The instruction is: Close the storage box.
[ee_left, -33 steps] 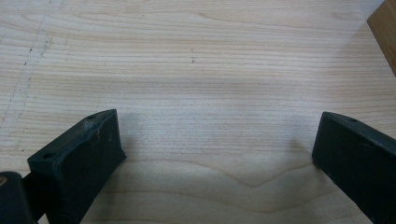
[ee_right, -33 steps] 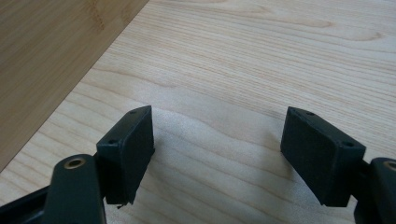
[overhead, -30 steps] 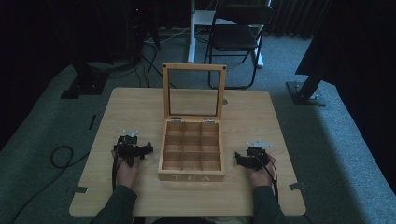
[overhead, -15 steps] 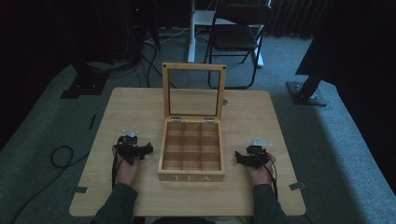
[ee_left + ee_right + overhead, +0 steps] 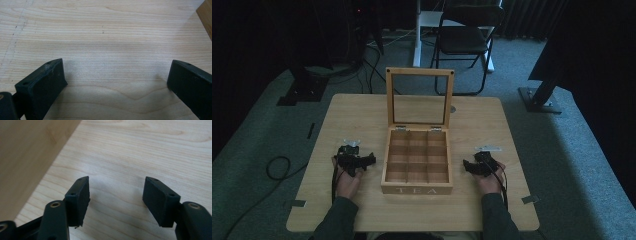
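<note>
On pale-grained table [image 5: 362, 107] | square wooden tea box [image 5: 417, 162] | glass-paned lid [image 5: 419, 98] upright

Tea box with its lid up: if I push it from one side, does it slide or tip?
The tea box looks low, wide and rigid, sitting flat on the table, so it probably slides. The upright glass-paned lid raises the weight at the back; a high push there could swing it shut. Its compartments look empty, so it is likely light.

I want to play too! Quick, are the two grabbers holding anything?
Left gripper: open wide, holding nothing.
Right gripper: open, jaws have just been closing, nothing between them.
</note>
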{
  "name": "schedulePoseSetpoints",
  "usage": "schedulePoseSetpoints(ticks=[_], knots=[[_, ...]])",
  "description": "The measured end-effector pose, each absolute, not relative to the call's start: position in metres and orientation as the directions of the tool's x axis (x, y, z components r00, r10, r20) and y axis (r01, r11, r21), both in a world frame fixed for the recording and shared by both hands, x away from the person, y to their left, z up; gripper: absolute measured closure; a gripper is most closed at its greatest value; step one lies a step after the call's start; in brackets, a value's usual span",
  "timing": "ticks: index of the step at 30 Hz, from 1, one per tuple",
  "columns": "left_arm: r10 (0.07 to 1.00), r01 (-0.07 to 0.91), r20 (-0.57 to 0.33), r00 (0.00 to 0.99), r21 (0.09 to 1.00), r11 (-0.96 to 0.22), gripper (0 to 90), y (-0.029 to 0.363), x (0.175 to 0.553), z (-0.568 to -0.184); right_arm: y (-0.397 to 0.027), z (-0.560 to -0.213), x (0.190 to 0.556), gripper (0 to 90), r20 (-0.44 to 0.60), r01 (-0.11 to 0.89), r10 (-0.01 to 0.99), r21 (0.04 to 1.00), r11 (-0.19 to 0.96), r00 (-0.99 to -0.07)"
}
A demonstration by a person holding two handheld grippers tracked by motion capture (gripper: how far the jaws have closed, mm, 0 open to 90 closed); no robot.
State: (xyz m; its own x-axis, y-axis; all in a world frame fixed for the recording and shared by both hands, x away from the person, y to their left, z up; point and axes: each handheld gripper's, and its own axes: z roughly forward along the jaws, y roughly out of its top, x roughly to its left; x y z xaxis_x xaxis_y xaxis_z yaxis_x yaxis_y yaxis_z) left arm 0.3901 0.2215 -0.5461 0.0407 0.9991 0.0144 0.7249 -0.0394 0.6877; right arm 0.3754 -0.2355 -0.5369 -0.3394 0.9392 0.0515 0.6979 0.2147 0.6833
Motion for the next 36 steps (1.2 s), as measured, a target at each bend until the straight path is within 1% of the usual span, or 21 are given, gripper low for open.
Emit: schedulePoseSetpoints(ticks=[9, 14, 15, 16, 36], knots=[[0.999, 0.725, 0.014, 0.041, 0.688, -0.039, 1.6, 0.221, 0.39, -0.546, -0.231, -0.52, 0.379, 41.5, 0.099, 0.67, 0.928, 0.72, 0.182, -0.358], [0.999, 0.725, 0.014, 0.04, 0.688, -0.039, 1.6, 0.221, 0.39, -0.546, -0.227, -0.513, 0.382, 41.5, 0.101, 0.654, 0.924, 0.734, 0.182, -0.37], [0.999, 0.725, 0.014, 0.041, 0.688, -0.04, 1.6, 0.221, 0.39, -0.546, -0.227, -0.511, 0.384, 41.2, 0.124, 0.654, 0.918, 0.738, 0.169, -0.377], [0.999, 0.725, 0.014, 0.041, 0.688, -0.039, 1.6, 0.221, 0.39, -0.546, -0.226, -0.51, 0.385, 41.2, 0.125, 0.653, 0.917, 0.738, 0.169, -0.379], [0.999, 0.726, 0.016, 0.042, 0.686, -0.041, 1.6, 0.222, 0.39, -0.546, -0.207, -0.48, 0.401, 40.8, 0.094, 0.601, 0.898, 0.772, 0.207, -0.43]])
